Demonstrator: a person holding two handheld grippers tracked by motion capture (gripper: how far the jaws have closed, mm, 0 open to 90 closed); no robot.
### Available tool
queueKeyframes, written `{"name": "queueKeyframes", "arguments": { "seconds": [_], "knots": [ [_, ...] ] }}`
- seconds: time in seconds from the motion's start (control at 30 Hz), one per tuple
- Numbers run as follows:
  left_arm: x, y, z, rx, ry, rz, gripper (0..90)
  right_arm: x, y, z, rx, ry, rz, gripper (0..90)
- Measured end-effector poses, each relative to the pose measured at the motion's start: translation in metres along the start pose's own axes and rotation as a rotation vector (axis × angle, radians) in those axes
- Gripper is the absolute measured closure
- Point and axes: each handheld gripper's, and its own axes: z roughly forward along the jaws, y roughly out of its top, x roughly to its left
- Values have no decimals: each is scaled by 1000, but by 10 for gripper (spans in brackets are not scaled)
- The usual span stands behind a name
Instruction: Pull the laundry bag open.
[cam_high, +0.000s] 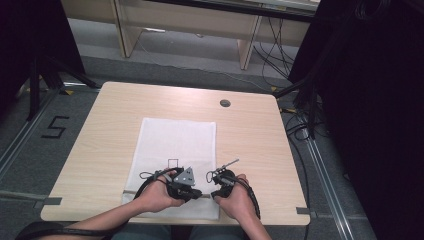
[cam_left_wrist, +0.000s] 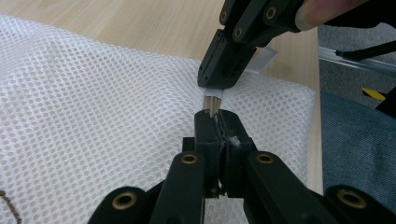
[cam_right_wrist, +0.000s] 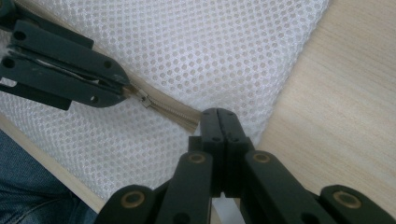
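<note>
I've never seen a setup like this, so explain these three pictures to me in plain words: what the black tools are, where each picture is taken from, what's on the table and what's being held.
There is no machine here: a person holds a hand-worked gripper in each hand, the left gripper and the right gripper.

The wide picture comes from a camera above the person, looking down on a wooden table. The two close pictures come from small cameras riding on each gripper, looking along its black fingers.

On the table lies a white mesh bag with a beige zipper near its close edge.

Both grippers are shut. The left one pinches the zipper at its slider end. The right one grips the zipper's end, close to the bag's corner.
</note>
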Motion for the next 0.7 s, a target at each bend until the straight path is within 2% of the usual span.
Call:
{"name": "queueKeyframes", "arguments": {
  "seconds": [0.13,0.17,0.2,0.23,0.37,0.7],
  "knots": [
    [1,-2,-3,-5,-2,-10,871,-1,0,0,-10,3,-18,900],
    [1,-2,-4,-4,1,-2,872,-1,0,0,-11,2,-17,900],
    [1,-2,-4,-11,-1,-12,871,-1,0,0,-9,2,-18,900],
    [1,-2,-4,-11,-1,-12,872,0,0,0,-1,-1,-3,900],
    [1,-3,-5,-10,-1,-13,872,0,0,0,-1,0,-1,900],
    [2,-4,-9,-8,2,-8,872,-2,0,1,-7,6,-15,900]
  ]
}}
